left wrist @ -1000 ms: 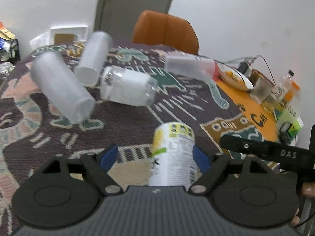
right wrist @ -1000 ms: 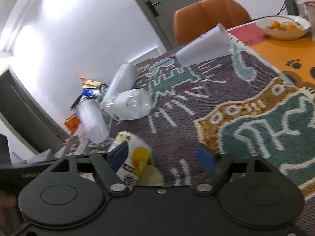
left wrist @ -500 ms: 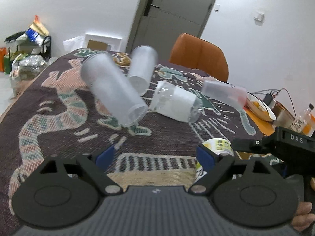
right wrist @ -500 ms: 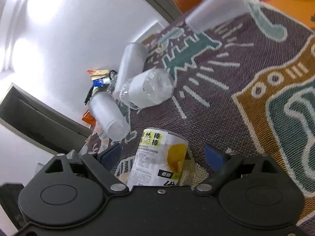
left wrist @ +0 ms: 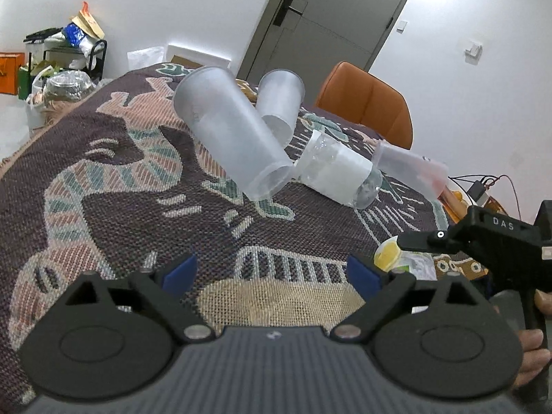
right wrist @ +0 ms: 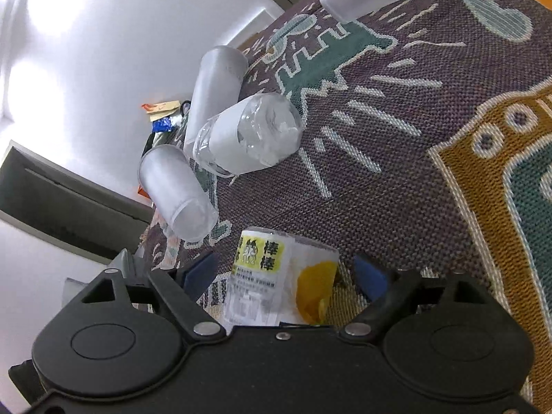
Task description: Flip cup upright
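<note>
Item: printed cup (right wrist: 283, 279), yellow-labelled, lying on the woven tablecloth (right wrist: 414, 172) at 6 o'clock in the right wrist view, between the spread fingers of the right gripper (right wrist: 286, 276); contact with either pad cannot be confirmed. Left gripper (left wrist: 272, 272): jaws apart, nothing held, the cup seen beside its right finger at 4 o'clock. Frosted cups (left wrist: 234, 145) and a clear cup (left wrist: 339, 177) are noted lying at 12 o'clock. Risk: the cup may be crushed or rolled away by an off-centre closure on its thin wall.
</note>
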Tool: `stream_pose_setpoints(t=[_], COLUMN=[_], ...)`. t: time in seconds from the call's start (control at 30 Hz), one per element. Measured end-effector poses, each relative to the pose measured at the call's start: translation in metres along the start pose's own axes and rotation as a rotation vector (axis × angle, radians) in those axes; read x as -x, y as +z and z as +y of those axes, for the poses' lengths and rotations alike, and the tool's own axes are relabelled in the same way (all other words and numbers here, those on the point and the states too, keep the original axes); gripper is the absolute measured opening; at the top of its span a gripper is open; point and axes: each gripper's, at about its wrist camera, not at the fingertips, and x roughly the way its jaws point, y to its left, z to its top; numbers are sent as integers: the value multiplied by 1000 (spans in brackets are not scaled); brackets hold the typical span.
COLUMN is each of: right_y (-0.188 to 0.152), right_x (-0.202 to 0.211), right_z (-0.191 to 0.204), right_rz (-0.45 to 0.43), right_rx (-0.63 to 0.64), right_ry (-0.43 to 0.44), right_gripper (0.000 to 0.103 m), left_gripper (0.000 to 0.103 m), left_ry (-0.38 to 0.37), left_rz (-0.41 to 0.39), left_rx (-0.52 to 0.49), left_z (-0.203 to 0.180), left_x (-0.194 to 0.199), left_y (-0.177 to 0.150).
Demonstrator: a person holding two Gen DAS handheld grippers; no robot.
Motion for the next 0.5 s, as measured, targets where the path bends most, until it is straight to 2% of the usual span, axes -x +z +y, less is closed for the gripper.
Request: stream_pose_setpoints(t=[0.13,0.2,0.23,0.27,0.33,0.5], right_y=[0,-1,-1,-2,-2,-7], right_x=[-3,-4,-5,-5,-4,7], right_z=[6,10,12,12,12,10], right_rz=[13,21,20,28,34,-16], right_rx=[39,60,70,71,63,37], right_ry=[-33,-53,-68,-67,-57,16], right_gripper=[82,75,66,65,64,63], left_gripper=[93,93,93,93,93,93], left_ry=[-2,-4,-6,-6,1,12], left_rz=[-15,-16,-14,-14,-14,-39], left_rx=[6,13,17,20,20,15], left_z=[1,2,2,3,3,0], left_x=[2,3,3,5,7,18], left_y=[1,1,1,0,1,3])
